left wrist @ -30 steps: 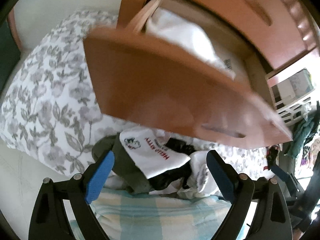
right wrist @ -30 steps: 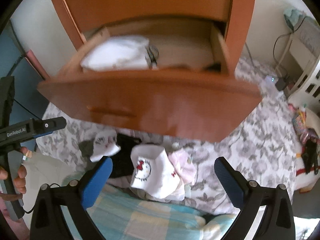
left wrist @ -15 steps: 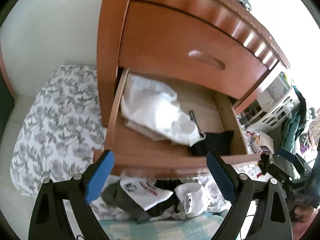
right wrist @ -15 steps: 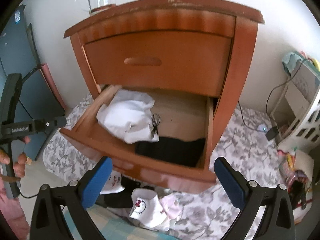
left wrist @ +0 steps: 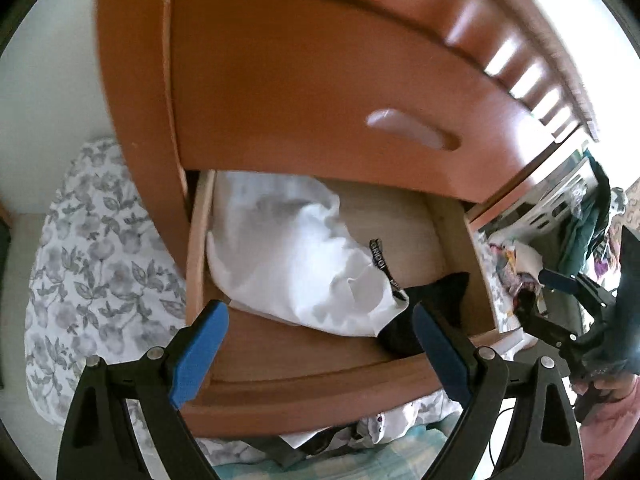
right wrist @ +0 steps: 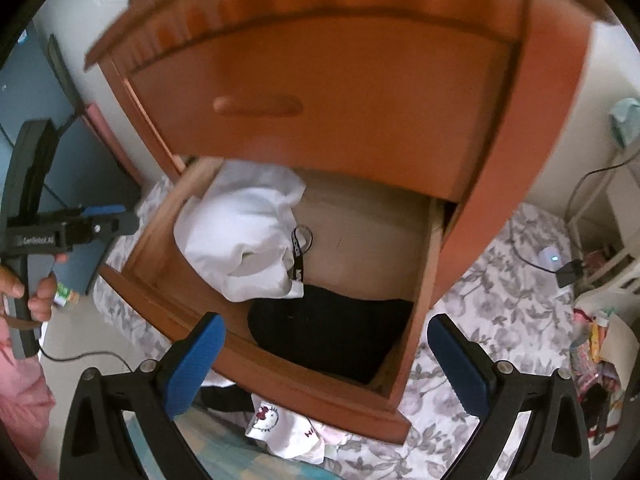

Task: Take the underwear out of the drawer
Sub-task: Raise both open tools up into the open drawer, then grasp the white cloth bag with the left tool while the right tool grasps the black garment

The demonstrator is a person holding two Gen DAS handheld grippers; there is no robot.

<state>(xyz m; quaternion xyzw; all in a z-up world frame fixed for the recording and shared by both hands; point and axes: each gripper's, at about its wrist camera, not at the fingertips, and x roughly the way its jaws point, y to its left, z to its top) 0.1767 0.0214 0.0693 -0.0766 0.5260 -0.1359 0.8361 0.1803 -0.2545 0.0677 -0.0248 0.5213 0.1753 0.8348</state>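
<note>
We see a brown wooden nightstand (right wrist: 360,92) with two drawers. The top drawer (left wrist: 304,92) is closed. The bottom drawer (right wrist: 416,280) is pulled out, and both grippers look down into it.

The left gripper (left wrist: 320,344) hangs over the front edge of the drawer. Its blue fingers (left wrist: 200,348) are wide apart and hold nothing. The right gripper (right wrist: 328,360) hangs over the front edge too, with its blue fingers (right wrist: 460,364) wide apart and empty.

Inside the drawer lies a crumpled white cloth (right wrist: 244,236) — it fills the left side and reaches toward the back wall. A black strap with white letters (right wrist: 298,256) lies on the right edge of the white cloth. A folded black garment (right wrist: 332,336) sits in the front right corner of the drawer, touching the white cloth. We cannot tell which piece is the underwear.

The nightstand stands on a sheet with grey flowers (left wrist: 92,272). Below the drawer front, more clothes lie on the sheet — one is a white piece with a cat face and a red bow (right wrist: 268,420). A hand (right wrist: 28,288) at the left edge of the right view holds the handle of the other gripper.
</note>
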